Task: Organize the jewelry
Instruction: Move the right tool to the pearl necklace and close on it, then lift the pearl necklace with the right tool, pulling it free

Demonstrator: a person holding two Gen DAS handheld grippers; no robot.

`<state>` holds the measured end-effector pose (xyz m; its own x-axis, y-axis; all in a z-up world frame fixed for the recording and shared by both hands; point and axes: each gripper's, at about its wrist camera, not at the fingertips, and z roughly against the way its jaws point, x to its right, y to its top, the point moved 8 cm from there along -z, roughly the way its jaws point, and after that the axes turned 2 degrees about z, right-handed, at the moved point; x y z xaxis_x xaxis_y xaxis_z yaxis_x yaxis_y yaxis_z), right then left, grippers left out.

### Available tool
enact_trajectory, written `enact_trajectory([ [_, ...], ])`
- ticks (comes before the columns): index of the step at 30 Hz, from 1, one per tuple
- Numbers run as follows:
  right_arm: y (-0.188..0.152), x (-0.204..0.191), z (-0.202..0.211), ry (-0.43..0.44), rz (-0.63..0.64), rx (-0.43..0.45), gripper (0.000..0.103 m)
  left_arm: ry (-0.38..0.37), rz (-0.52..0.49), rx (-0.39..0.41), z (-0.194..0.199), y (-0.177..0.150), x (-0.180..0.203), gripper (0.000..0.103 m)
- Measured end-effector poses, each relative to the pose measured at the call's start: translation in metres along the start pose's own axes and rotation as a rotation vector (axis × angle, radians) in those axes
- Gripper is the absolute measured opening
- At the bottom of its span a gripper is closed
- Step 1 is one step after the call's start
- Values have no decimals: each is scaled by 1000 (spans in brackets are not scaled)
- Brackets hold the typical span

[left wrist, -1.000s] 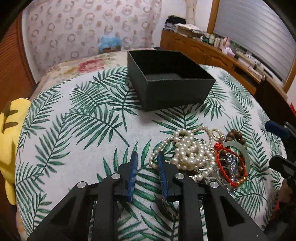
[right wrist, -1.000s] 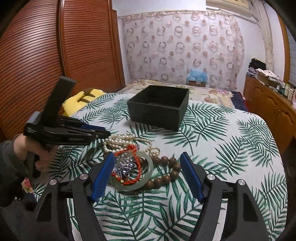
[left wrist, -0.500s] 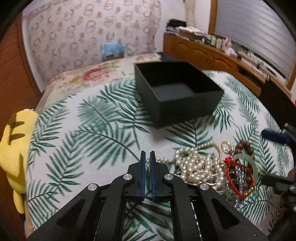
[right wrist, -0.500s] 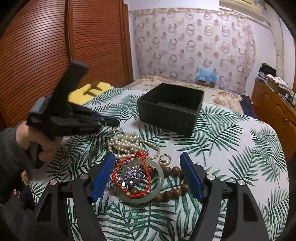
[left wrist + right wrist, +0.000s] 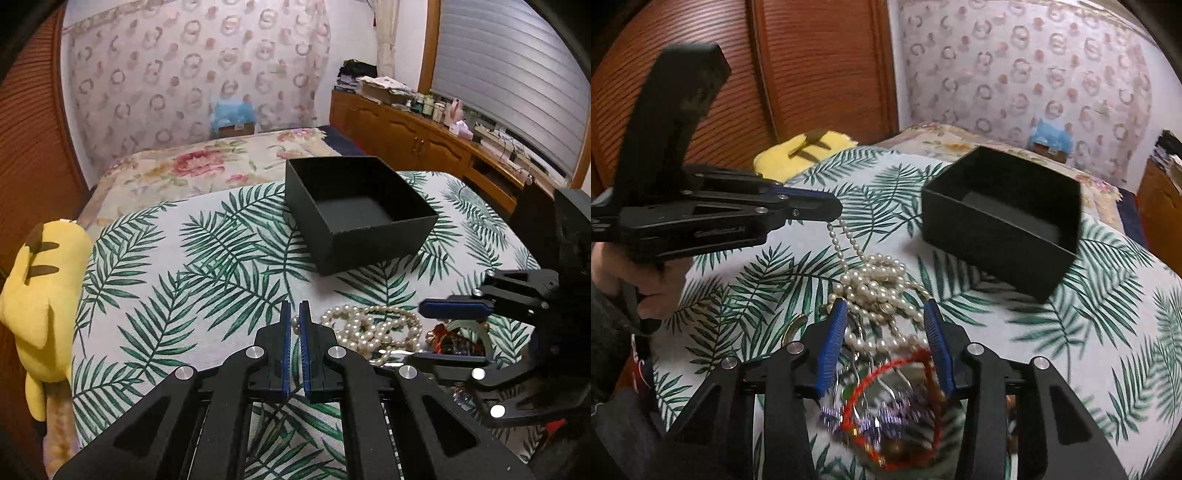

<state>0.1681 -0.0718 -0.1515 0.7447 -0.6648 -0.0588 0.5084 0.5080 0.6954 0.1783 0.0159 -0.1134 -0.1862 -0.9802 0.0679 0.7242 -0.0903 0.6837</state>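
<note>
My left gripper [image 5: 294, 314] is shut on a strand of the pearl necklace [image 5: 371, 326] and lifts it; from the right wrist view the strand [image 5: 846, 243] hangs from the left gripper [image 5: 833, 206] down to the pearl heap [image 5: 879, 280]. My right gripper [image 5: 884, 314] is open and straddles the jewelry pile: pearls, a red cord bracelet [image 5: 897, 369], a green bangle and purple pieces. It shows at the right of the left wrist view [image 5: 439, 332]. The open black box [image 5: 354, 214] stands empty behind the pile.
The leaf-print cloth [image 5: 207, 266] covers the table. A yellow plush toy [image 5: 40, 306] lies at the left edge. A floral bed [image 5: 207, 166] and a wooden cabinet [image 5: 424, 136] stand behind. Wooden slatted doors [image 5: 812, 74] are on the left.
My left gripper closed on the pearl strand and rose with it. My right gripper moved forward over the jewelry pile and narrowed somewhat, still open.
</note>
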Motion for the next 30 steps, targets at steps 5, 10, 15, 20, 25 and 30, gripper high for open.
enact_trajectory([
  [5,1,-3,-20,-6,40,-59,46,8,16,-18,-6,-8,-8,4],
  [10,6,-2,-28,24,35,-80,43,9,28,-29,-12,-14,-14,4],
  [15,4,-2,-28,62,20,-88,19,11,30,-40,-14,-20,-16,4],
  [20,8,2,-23,53,21,-72,19,11,32,-49,-17,-23,-16,4],
  [25,17,6,-5,77,-7,-24,19,5,23,-54,-19,-23,-11,4],
  [30,15,14,-9,82,-35,-32,19,19,3,-61,-23,-26,-4,4],
])
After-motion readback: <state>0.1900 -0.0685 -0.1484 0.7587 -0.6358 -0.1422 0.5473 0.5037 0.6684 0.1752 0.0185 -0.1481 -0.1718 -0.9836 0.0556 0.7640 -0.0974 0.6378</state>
